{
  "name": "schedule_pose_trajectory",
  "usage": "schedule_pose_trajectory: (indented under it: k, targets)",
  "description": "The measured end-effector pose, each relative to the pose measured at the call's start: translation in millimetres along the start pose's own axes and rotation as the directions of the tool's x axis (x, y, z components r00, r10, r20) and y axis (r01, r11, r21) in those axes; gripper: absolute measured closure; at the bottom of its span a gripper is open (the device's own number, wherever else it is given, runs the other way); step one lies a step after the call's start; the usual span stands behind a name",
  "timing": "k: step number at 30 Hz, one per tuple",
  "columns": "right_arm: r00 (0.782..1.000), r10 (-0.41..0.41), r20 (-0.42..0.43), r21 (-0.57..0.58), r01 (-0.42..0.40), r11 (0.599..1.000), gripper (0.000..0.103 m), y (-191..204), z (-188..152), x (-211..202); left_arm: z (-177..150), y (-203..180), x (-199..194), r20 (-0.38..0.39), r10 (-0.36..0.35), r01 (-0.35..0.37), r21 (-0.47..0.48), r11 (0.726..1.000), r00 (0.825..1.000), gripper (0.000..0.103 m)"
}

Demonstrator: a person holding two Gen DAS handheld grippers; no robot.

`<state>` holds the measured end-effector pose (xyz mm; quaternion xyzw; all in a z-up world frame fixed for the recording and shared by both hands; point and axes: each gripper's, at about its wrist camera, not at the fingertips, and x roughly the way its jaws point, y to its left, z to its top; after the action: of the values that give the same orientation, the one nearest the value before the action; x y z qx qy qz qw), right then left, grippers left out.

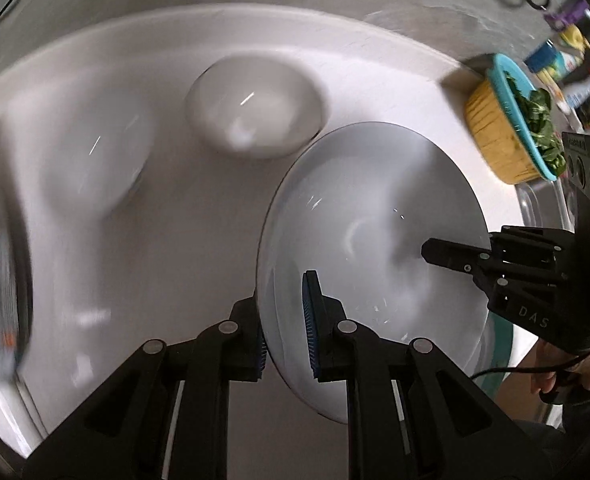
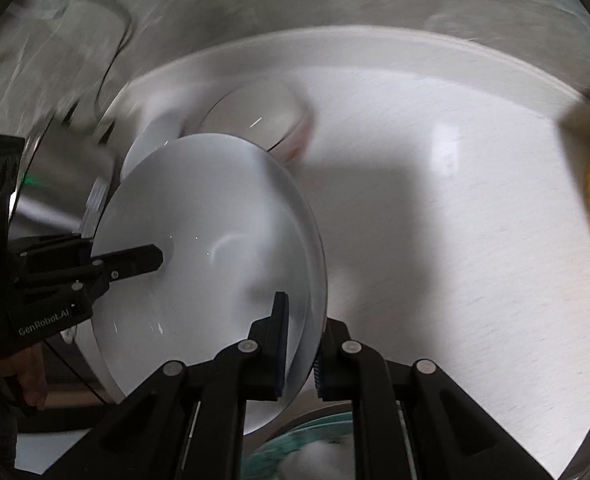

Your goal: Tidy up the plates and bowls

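A white plate carried by two tools above the table.

Nearest, at lower centre, the left tool [image 1: 287,332] clamps one rim of the plate [image 1: 375,240]; the right tool [image 2: 301,344] clamps the opposite rim, presumably to keep it steady. Beyond, at upper centre, a white bowl [image 1: 255,108] rests on the white table [image 1: 375,72]; farther right stands a basket of greens [image 1: 511,132].

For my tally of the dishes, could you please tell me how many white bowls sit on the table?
2: one round white bowl at the middle of the white table, and a blurred white bowl to its left. Others may be hidden behind the held white plate.
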<state>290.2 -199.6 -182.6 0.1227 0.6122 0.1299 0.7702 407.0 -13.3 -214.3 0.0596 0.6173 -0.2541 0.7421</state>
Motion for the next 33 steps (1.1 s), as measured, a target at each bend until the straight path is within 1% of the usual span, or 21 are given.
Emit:
schedule_pose_trajectory:
  k: [3,5,6,10,13,17,18,21,23,30,33]
  targets:
    - [0.999,0.009,-0.049,-0.052,-0.011,0.999,0.091,24,-9,17,-40,33,0,-0.004,-0.003,0.003,-0.083,0.997,1.0,0.09]
    - [0.997,0.009,-0.08,-0.084,-0.016,0.996,0.091,39,-13,31,-64,53,5,-0.013,-0.004,0.002,-0.139,0.99,1.0,0.09]
    - [0.996,0.005,-0.089,-0.097,-0.013,0.995,0.091,43,-22,30,-76,59,13,-0.021,0.003,-0.007,-0.158,0.987,1.0,0.09]
    - [0.993,-0.008,-0.119,-0.127,-0.007,0.992,0.091,60,-31,47,-103,76,20,-0.025,0.0,-0.005,-0.209,0.978,1.0,0.09]
    - [0.992,-0.012,-0.125,-0.141,-0.006,0.99,0.091,68,-31,54,-104,69,29,-0.016,0.021,-0.023,-0.211,0.977,1.0,0.09]
    - [0.992,-0.02,-0.128,-0.143,0.002,0.99,0.091,63,-36,54,-116,81,29,-0.023,0.012,-0.016,-0.22,0.975,1.0,0.09]
    - [0.991,-0.02,-0.129,-0.141,0.002,0.99,0.091,63,-37,56,-109,81,32,-0.024,0.01,-0.015,-0.22,0.975,1.0,0.09]
    - [0.99,-0.019,-0.137,-0.132,0.0,0.991,0.091,65,-39,65,-108,86,42,-0.026,0.012,-0.017,-0.217,0.976,1.0,0.09]
    - [0.99,-0.012,-0.138,-0.122,-0.005,0.992,0.091,64,-41,66,-104,77,49,-0.017,0.016,-0.019,-0.215,0.976,1.0,0.09]
    - [0.992,0.004,-0.13,-0.124,-0.02,0.992,0.091,60,-43,66,-106,78,49,-0.006,0.022,-0.023,-0.223,0.975,1.0,0.09]
    - [0.992,0.024,-0.125,-0.114,-0.038,0.993,0.087,57,-43,62,-109,80,43,0.012,0.037,-0.033,-0.239,0.97,0.999,0.088]
